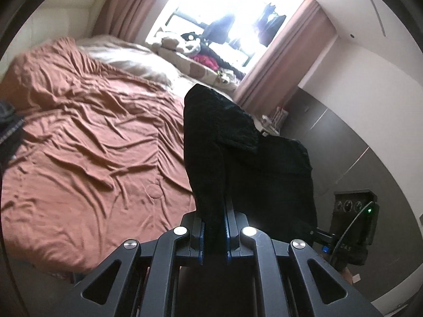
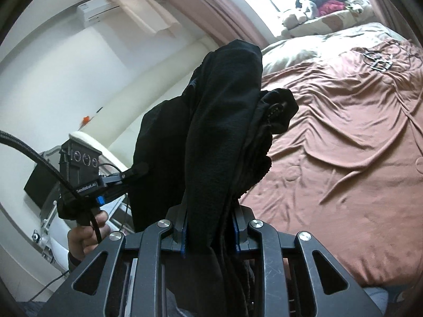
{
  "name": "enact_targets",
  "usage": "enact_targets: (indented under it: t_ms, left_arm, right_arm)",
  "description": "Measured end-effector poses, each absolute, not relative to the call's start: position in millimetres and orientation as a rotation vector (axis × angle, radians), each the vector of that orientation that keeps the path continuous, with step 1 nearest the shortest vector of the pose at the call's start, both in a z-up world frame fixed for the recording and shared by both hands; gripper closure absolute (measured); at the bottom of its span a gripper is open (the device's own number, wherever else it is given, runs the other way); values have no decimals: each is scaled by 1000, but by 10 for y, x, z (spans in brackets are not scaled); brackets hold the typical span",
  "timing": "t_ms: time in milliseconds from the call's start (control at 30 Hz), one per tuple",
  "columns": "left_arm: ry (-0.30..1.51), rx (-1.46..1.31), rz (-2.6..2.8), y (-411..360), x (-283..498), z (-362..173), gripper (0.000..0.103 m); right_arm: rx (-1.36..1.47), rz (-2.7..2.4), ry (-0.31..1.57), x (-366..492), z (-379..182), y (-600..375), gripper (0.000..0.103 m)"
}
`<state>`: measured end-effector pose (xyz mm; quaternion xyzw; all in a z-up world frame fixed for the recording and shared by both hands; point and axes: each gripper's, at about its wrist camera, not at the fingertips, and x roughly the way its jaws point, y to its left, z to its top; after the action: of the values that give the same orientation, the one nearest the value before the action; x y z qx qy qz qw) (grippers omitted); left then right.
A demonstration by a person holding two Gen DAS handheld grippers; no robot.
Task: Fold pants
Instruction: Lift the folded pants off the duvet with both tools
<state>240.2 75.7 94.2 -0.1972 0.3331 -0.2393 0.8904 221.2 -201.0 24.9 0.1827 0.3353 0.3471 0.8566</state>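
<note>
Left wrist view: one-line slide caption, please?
Left gripper shut on black pants, lifted above the rumpled brown bedspread, window behind.

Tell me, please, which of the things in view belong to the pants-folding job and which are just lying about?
In the job:
black pants, clamped in both grippers
left gripper
right gripper
bed with the rust-brown cover, likely the folding surface

Lying about:
heap of clothes and cushions by the window
pink curtains
wall air conditioner
</note>
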Motion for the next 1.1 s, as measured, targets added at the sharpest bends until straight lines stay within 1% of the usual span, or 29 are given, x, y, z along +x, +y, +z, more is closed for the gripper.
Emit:
enact_targets:
  t_ms: [267, 467, 700, 1100]
  left_arm:
    - [611, -404, -446, 1099, 1978, 1390, 92]
    - [585, -408, -413, 1474, 1898, 1591, 92]
    - [557, -394, -321, 1956, 1862, 1666, 92]
    - [520, -389, -184, 3079, 2038, 1753, 92]
  right_arm:
    - [349, 815, 658, 2021, 594, -1720, 82]
    - [312, 866, 645, 2068, 712, -1429, 82]
    - [273, 907, 674, 2387, 646, -957, 82]
    - [248, 994, 696, 2897, 570, 78, 82]
